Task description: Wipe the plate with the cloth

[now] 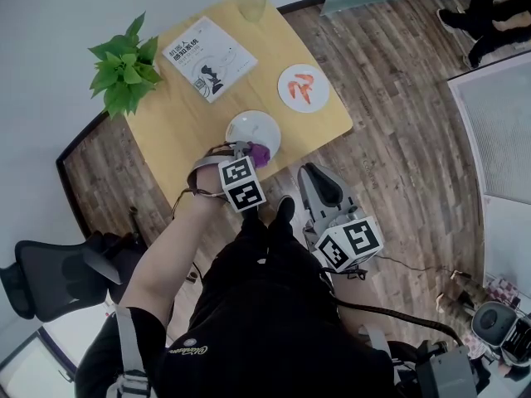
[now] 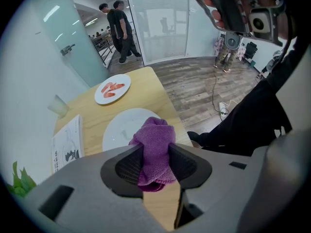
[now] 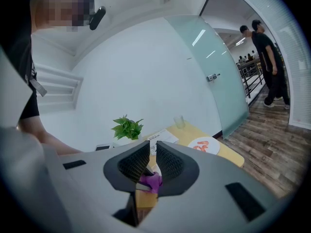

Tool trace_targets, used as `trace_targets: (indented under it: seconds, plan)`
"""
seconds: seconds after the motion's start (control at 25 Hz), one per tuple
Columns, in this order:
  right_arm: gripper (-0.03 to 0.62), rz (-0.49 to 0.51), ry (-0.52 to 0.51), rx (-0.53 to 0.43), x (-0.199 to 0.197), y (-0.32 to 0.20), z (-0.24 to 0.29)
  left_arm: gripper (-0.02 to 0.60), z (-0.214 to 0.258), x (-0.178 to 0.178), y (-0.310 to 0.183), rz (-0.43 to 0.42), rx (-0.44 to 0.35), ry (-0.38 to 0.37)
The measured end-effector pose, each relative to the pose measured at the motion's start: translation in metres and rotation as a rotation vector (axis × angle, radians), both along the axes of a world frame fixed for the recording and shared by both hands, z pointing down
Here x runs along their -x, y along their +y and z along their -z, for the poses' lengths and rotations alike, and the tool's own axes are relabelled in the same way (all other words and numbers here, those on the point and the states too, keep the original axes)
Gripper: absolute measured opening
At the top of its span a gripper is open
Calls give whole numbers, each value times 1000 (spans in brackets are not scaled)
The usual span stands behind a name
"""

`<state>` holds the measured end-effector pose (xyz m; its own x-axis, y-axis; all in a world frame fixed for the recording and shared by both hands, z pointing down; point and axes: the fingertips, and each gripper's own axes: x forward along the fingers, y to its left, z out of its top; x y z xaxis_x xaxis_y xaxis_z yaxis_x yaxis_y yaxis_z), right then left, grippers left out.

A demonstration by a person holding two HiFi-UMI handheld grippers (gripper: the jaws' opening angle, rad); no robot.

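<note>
Left claw clamps purple cloth at white plate.
Cloth lies lengthwise along jaws, bunch toward plate; right claw nearly together, empty.

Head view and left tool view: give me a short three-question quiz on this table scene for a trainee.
1. True or false: the left tool is shut on the purple cloth.
2. Fill in: besides the white plate, the table holds ___ other plate.
3. Which lies between the plant and the plate of red food? A booklet; B phone; C bowl.
Key: 1 true; 2 one; 3 A.
</note>
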<state>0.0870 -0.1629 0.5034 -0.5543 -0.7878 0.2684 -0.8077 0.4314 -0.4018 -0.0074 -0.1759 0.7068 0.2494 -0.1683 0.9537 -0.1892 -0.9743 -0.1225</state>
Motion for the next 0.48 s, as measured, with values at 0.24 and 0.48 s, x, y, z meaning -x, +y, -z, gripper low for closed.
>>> trace_targets:
  seconds: [0.24,0.48]
  plan:
    - [43,11,-1,-4,3,1,1,160,-3,-8,8,-33,-3,-13]
    - [43,5,-3,-2,1,0,1,160,6,2,-10,23,-26,15]
